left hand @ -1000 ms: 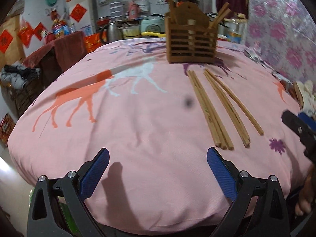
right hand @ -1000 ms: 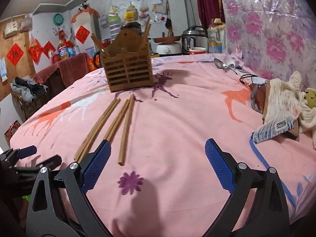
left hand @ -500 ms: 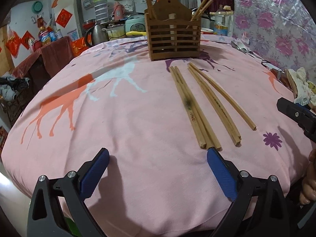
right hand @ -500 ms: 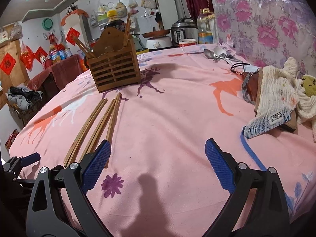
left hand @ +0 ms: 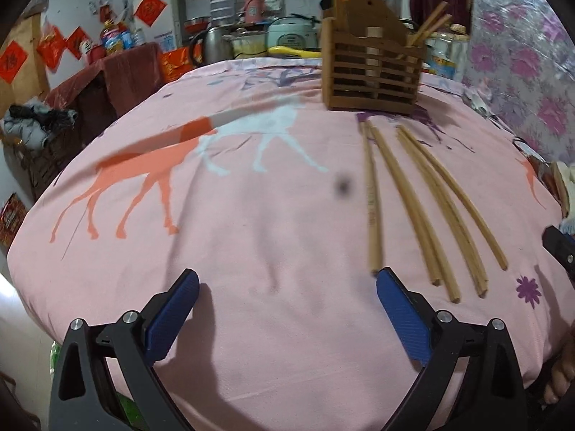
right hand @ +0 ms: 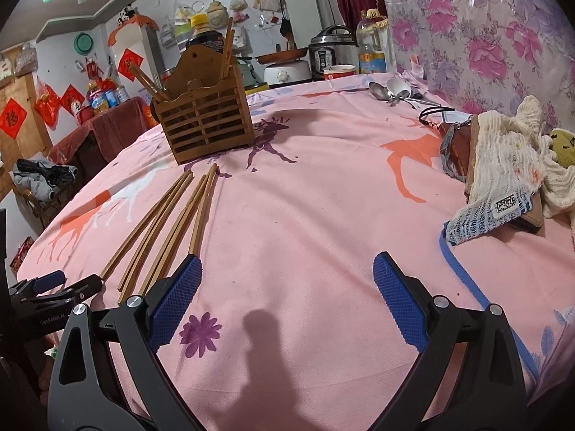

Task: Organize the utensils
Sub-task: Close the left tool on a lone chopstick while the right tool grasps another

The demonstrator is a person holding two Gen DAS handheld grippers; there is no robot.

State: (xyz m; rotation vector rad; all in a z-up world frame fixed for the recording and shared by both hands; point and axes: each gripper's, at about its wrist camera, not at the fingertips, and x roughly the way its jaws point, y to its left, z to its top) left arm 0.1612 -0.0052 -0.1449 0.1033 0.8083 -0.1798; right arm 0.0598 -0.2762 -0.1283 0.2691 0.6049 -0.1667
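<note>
The left gripper [left hand: 287,312] is spread wide and holds nothing; it hangs over the near edge of the pink cloth [left hand: 251,215]. Its right pad [left hand: 402,319] sits just near of the closest chopstick's end, though I cannot tell whether they touch. The right gripper [right hand: 285,298] is likewise released and empty, above the cloth near a purple flower print [right hand: 199,334].

The chopsticks [left hand: 424,208] lie loose on the cloth, side by side, running from near to far toward the holder [left hand: 372,75]. The wooden slatted holder stands upright at the far side of the table, with a few sticks [right hand: 226,50] already leaning in it.

Far right, spoons [right hand: 390,91] rest on the cloth. A white knit cloth [right hand: 503,165] lies at the right edge.
</note>
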